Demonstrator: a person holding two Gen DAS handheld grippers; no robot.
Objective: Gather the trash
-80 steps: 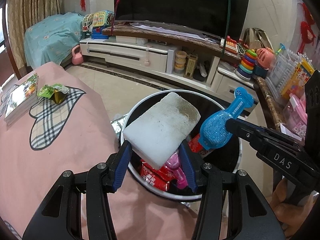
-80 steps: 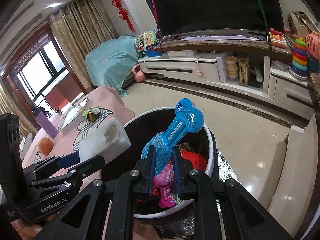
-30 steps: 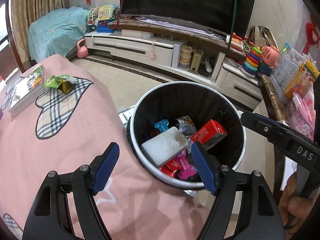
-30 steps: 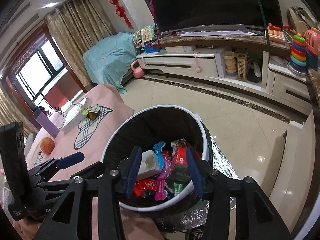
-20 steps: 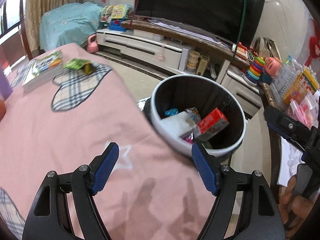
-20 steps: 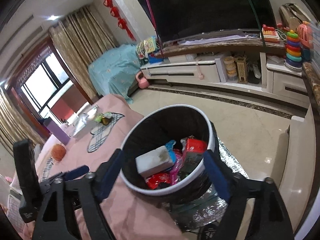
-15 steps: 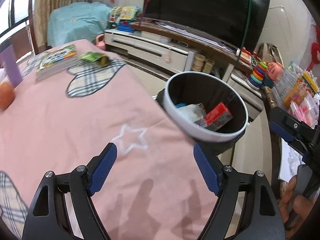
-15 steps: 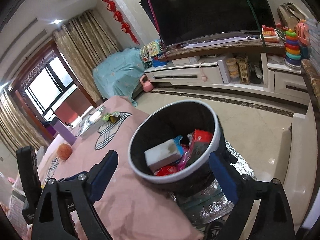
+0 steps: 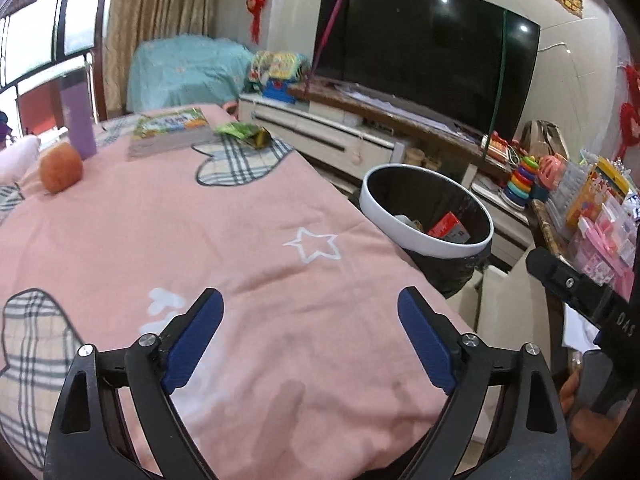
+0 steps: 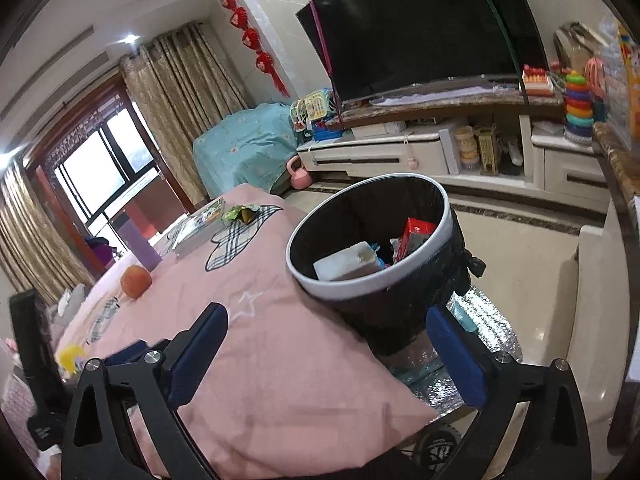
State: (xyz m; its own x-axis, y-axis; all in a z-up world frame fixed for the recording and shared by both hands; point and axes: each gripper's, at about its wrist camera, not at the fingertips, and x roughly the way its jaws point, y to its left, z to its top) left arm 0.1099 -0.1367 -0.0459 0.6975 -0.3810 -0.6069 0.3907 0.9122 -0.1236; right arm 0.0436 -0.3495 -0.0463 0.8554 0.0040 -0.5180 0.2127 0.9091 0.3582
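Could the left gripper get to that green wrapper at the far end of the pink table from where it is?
Probably yes. The left gripper is open and empty, and bare pink tablecloth lies between it and the green wrapper; nothing blocks the way, though it is far off.

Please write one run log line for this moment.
left tool: open, empty | right tool: open, empty | sponge: in trash bin | green wrapper: on table

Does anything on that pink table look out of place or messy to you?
One thing: a crumpled green wrapper lies on the pink tablecloth, beside the book at the far end. It looks like litter not yet in the bin. The orange fruit and purple box sit upright, nothing spilled.
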